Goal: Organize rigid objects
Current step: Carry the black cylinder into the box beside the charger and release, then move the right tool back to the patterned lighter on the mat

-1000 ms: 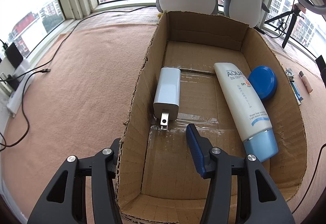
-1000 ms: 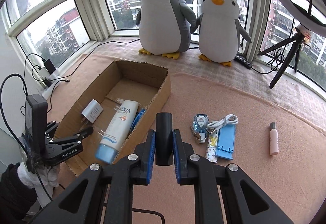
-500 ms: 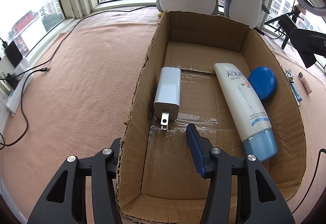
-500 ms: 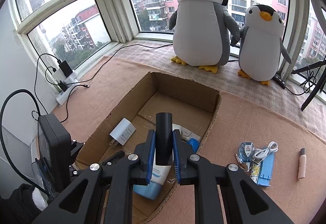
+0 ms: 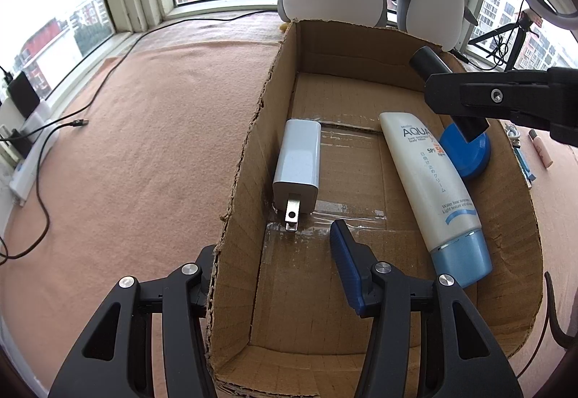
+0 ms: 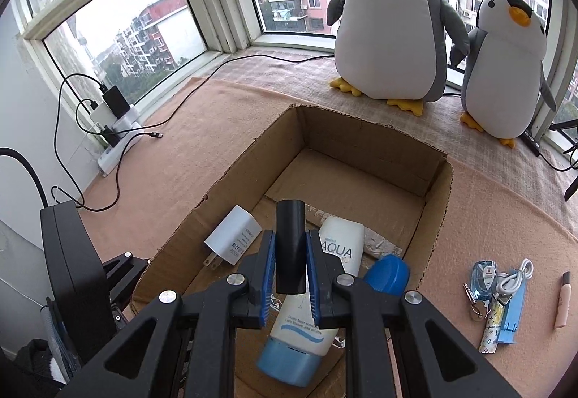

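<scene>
An open cardboard box (image 5: pixel 253 145) (image 6: pixel 368 145) lies on the peach mat. It holds a white charger (image 5: pixel 298 155) (image 6: pixel 233 240), a white AQUA tube (image 5: pixel 430 181) (image 6: pixel 341 246) and a blue round lid (image 5: pixel 469 155) (image 6: pixel 388 273). My left gripper (image 5: pixel 272 242) is open and straddles the box's left wall, one finger outside, the blue-padded one inside. My right gripper (image 6: pixel 290 264) (image 5: pixel 439 90) is shut on a black cylinder (image 6: pixel 290 246) (image 5: pixel 430 63). It hangs over the box's right side, above the tube and lid.
Two plush penguins (image 6: pixel 390 29) stand behind the box. Right of it on the mat lie a blue stand (image 6: pixel 509 315), a white cable (image 6: pixel 513 278), a keychain (image 6: pixel 482 275) and a pink tube (image 6: pixel 561 304). A power strip with cables (image 6: pixel 115 141) sits by the left window.
My right gripper has carried the black cylinder leftward from over the mat to above the box and lower. The left gripper and the box contents have not moved.
</scene>
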Available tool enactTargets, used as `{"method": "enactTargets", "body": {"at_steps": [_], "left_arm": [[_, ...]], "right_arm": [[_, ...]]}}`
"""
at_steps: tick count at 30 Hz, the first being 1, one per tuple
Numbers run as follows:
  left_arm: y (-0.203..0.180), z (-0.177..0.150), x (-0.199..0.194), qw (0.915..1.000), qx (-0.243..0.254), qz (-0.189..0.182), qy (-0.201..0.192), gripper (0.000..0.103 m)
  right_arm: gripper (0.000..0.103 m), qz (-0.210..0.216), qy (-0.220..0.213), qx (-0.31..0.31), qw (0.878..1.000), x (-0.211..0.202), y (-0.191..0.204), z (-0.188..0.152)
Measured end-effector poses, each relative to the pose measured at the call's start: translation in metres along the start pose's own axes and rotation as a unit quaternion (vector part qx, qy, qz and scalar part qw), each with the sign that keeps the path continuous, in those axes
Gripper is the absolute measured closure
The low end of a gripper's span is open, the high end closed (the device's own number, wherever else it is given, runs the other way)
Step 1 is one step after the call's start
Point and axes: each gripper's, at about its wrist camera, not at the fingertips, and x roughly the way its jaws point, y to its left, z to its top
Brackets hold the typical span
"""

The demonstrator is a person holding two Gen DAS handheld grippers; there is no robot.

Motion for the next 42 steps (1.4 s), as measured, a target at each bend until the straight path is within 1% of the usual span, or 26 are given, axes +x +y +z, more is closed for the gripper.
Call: {"method": "enactTargets", "body": {"at_steps": [4,6,7,8,16,23,29,35,40,42], "left_arm": [[0.000,0.000,0.000,1.0000,0.000,0.000,0.000,0.051],[0.000,0.000,0.000,1.0000,0.000,0.000,0.000,0.051],[0.000,0.000,0.000,1.0000,0.000,0.000,0.000,0.051],[0.000,0.000,0.000,1.0000,0.000,0.000,0.000,0.051],[0.000,0.000,0.000,1.0000,-0.001,-0.001,0.000,0.051],[0.000,0.000,0.000,1.0000,0.001,0.000,-0.001,0.051],[0.000,0.000,0.000,1.0000,0.001,0.000,-0.001,0.051],[0.000,0.000,0.000,1.0000,0.001,0.000,-0.001,0.051],[0.001,0.001,0.000,1.0000,0.003,0.001,0.000,0.051],[0.001,0.001,0.000,1.0000,0.004,0.002,0.000,0.051]], "right_arm": [[0.088,0.005,0.000,0.000,1.000,0.002,0.000,0.000],[0.077,0.003,-0.003,0.003,1.000,0.001,0.000,0.000],[0.064,0.003,-0.006,0.005,1.000,-0.001,-0.001,0.001],[0.058,0.000,-0.011,0.007,1.000,-0.003,-0.002,0.001],[0.055,-0.008,-0.015,0.024,1.000,-0.009,-0.012,-0.002],[0.054,-0.011,-0.016,0.035,0.999,-0.014,-0.021,-0.007],[0.054,-0.013,-0.026,0.053,0.998,-0.028,-0.036,-0.013],[0.054,-0.027,-0.036,0.073,0.996,-0.047,-0.058,-0.026],[0.054,-0.049,-0.039,0.092,0.994,-0.062,-0.086,-0.042],[0.054,-0.052,-0.039,0.104,0.992,-0.068,-0.098,-0.049]]}}
